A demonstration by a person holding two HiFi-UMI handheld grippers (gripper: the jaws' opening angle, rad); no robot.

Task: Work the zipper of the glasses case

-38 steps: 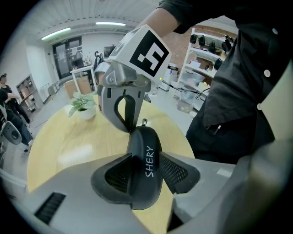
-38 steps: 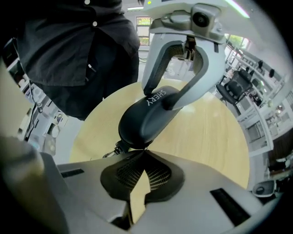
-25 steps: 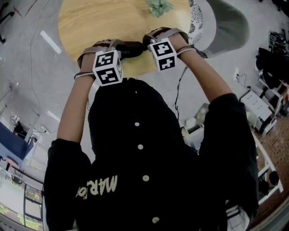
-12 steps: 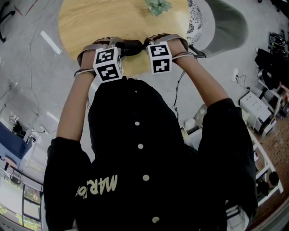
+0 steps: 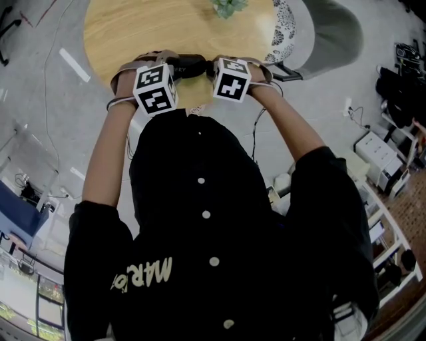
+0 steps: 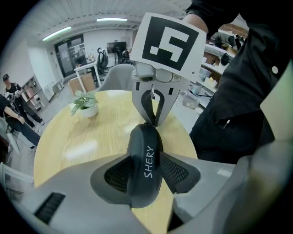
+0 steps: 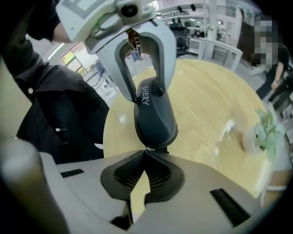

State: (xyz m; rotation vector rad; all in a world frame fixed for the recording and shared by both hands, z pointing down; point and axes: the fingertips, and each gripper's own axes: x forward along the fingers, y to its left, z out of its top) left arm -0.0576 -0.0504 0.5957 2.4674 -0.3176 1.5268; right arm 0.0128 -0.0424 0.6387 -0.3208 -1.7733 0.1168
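Note:
A dark glasses case (image 5: 193, 65) with white lettering is held in the air over the near edge of the round wooden table (image 5: 133, 33). My left gripper (image 6: 145, 171) is shut on the case (image 6: 144, 169), its pads pressing both sides of one end. At the other end my right gripper (image 7: 145, 153) is shut, its tips pinching the small zipper pull (image 7: 149, 149) at the tip of the case (image 7: 154, 119). In the head view the left gripper (image 5: 176, 66) and the right gripper (image 5: 212, 66) face each other, with the case between them.
A small potted plant (image 5: 226, 6) stands at the table's far side. A grey chair (image 5: 333, 33) with a patterned cushion (image 5: 286, 26) is at the far right. Shelves and boxes (image 5: 383, 156) stand to the right on the floor. People (image 6: 11, 109) stand far off.
Both hands have moved a little away from the body over the table. The right gripper's marker cube has moved closer to the left one and tilted. Both grips are unchanged.

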